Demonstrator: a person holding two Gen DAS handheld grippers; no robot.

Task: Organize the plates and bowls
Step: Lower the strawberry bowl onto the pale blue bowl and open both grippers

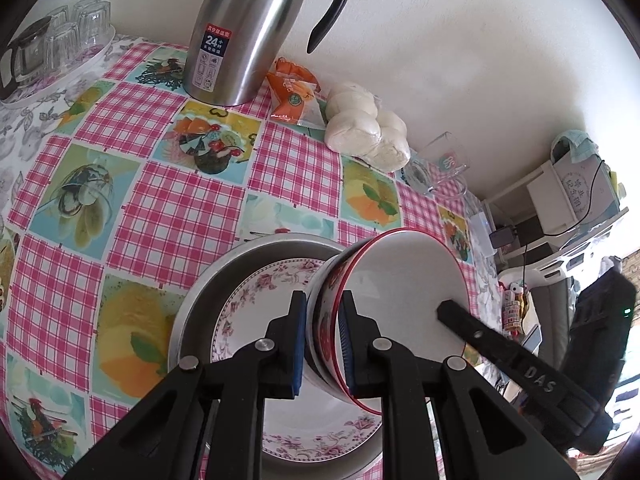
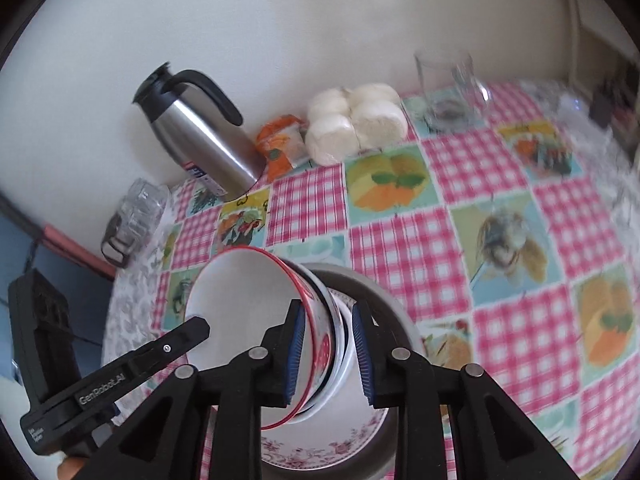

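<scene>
Over floral plate (image 1: 256, 312) both grippers, left (image 1: 323, 344) & right (image 2: 326, 354), clamp bowl (image 1: 404, 292); base hidden

A steel thermos jug (image 1: 248, 36) carries a label showing "24". The right gripper (image 1: 536, 376) reads "DAS". The left gripper (image 2: 104, 392) reads "GenRobot.AI".

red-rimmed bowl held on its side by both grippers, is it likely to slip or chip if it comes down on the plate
The red-rimmed bowl looks glazed and glossy, so it may slip, with the left gripper and right gripper each pinching only its wall. It seems rigid ceramic, likely to chip against the floral plate. Tilted on its side, it could roll.
</scene>
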